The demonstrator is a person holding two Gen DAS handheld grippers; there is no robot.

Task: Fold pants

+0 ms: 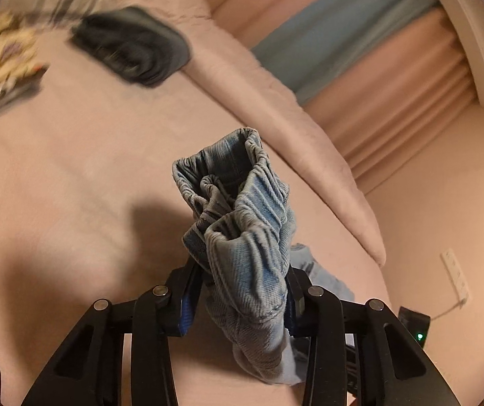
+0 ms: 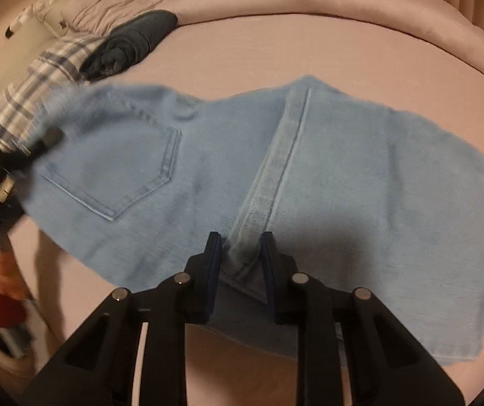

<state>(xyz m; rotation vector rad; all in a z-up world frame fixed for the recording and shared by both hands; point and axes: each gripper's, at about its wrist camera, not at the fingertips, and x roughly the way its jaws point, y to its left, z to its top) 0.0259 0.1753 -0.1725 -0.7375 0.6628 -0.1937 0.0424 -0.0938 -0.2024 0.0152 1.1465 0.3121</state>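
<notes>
While spread on bed [image 2: 309, 34], jeans [image 2: 343, 169] pinched by both grippers.

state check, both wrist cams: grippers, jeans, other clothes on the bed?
left gripper: shut on bunched denim.
right gripper: shut on a seam fold.
light blue jeans: partly spread on the bed, back pocket up.
dark jeans: folded, lying apart.
plaid garment: folded beside them.
</notes>
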